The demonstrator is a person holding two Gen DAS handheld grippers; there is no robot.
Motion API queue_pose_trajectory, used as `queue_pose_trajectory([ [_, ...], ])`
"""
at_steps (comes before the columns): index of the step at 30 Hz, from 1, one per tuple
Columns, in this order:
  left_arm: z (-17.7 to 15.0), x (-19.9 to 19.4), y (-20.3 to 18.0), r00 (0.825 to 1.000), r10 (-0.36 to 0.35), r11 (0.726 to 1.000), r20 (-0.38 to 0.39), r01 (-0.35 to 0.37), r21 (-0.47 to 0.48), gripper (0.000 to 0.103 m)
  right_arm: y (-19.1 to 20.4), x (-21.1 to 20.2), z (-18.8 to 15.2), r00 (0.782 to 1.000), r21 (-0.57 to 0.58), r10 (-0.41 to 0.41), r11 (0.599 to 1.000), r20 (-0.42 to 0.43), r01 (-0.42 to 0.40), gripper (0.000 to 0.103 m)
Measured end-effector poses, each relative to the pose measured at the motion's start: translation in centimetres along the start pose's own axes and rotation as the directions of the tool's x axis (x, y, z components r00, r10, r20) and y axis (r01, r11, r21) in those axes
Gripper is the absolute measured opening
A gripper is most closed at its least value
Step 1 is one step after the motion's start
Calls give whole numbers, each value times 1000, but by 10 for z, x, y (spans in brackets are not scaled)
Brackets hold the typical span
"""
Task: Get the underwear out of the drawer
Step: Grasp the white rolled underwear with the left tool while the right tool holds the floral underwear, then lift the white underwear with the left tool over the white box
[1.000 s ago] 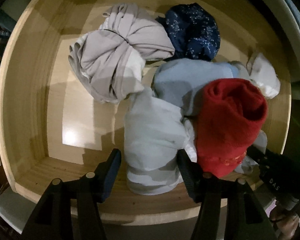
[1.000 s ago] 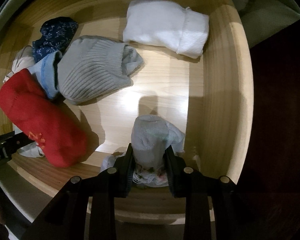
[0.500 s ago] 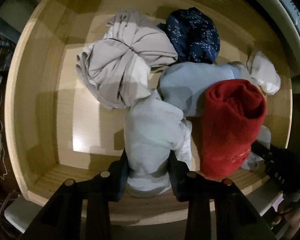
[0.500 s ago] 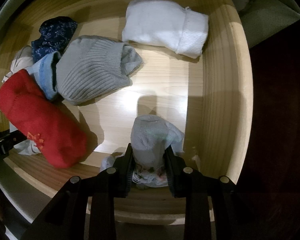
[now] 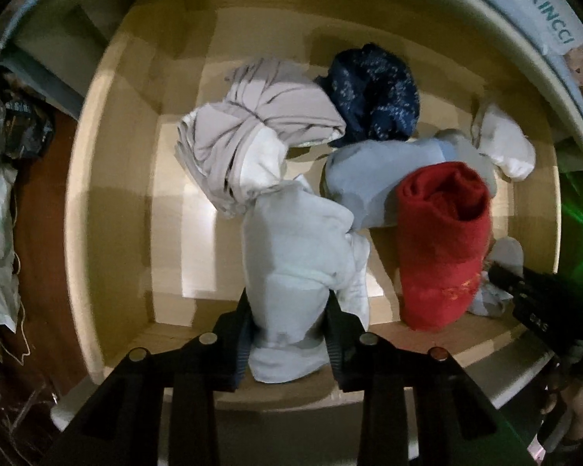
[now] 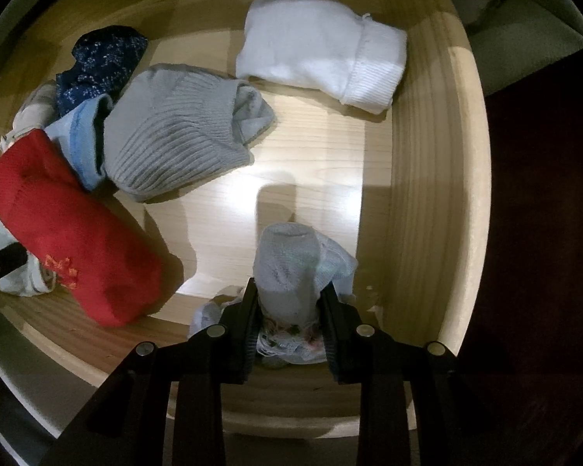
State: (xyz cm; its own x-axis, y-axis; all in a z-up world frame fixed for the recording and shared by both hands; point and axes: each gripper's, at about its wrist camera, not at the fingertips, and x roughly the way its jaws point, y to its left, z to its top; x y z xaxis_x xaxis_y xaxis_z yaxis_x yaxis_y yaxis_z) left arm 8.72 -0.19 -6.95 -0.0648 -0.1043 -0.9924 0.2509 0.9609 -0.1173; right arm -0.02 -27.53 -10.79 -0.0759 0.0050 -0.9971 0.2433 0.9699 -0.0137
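**Two pieces gripped, neither yet clear of the drawer**

The pale grey-white folded underwear (image 5: 299, 256) is clamped between the jaws of the left gripper (image 5: 287, 334), which have just been closing on it; the cloth bulges above the pads and its lower end hangs over the front edge of the wooden drawer (image 5: 109, 209). It looks raised a little off the drawer floor, though its upper end is close against the beige knotted piece (image 5: 252, 132). The right gripper (image 6: 289, 322) is shut tight on a small light-blue bundle (image 6: 291, 268) near the drawer's front right corner; that bundle stands upright from the floor, with frayed fabric showing below the pads.

So the grasping seems done for both hands, and the lifting-out is what remains. Both pieces are inside the drawer's walls.

Left behind are the red roll (image 5: 443, 240), a light-blue piece (image 5: 373, 178), a dark-blue speckled piece (image 5: 373, 93), a grey ribbed roll (image 6: 175, 136) and a white folded piece (image 6: 322, 46). Whether any of these also count as underwear cannot be told for sure.
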Motion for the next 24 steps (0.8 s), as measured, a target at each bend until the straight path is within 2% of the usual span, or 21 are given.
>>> queue_pose_trajectory([
  [9,-6,-31,-8,998,22,999,62,-25,42,33,3,2,1,1000,-3,-5,1000,-2,5,26],
  [15,-13,-37,-7,994,33,998,102,-38,49,33,7,5,1,1000,-9,-15,1000,-3,15,26],
  [24,-19,-86,-10,983,26,996,183,-42,85,33,9,7,1,1000,-8,-23,1000,-1,23,26],
])
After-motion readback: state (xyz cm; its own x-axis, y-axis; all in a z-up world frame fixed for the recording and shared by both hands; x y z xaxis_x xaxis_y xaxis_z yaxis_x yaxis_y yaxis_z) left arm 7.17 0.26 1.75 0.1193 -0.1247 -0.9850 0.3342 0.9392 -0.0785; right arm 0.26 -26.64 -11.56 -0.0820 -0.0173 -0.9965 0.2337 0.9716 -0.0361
